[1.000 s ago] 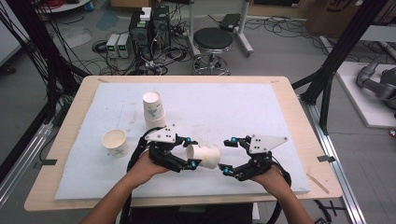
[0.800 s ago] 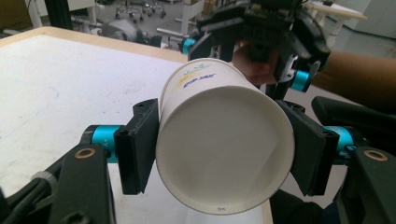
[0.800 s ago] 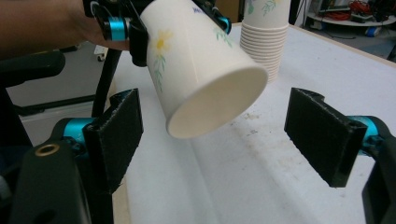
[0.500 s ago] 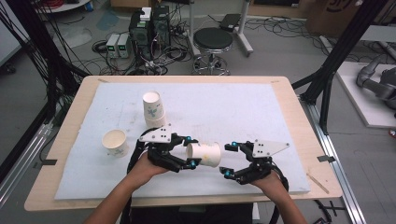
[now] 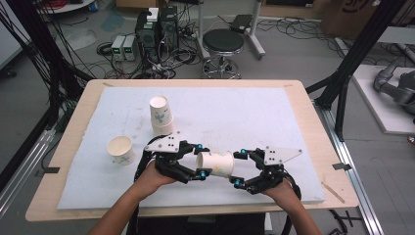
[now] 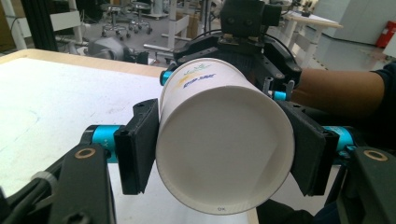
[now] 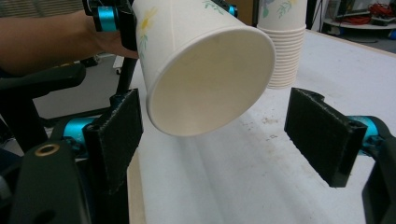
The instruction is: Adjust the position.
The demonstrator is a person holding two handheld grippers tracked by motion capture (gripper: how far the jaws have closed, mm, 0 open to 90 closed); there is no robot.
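The paper cup (image 5: 215, 164) lies sideways above the white mat's (image 5: 254, 122) near edge, mouth toward my right gripper (image 5: 241, 169), whose jaws gape around it untouching. My left gripper (image 5: 200, 160) clamps its base end. The cup stack (image 5: 161, 115) stands well apart.

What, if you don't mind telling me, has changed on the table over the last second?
The right gripper has drawn back a little towards the person, its jaws open around the far end of the paper cup without gripping it. The left gripper stays shut on that cup, held on its side. The stack of cups and the single upright cup have not moved.
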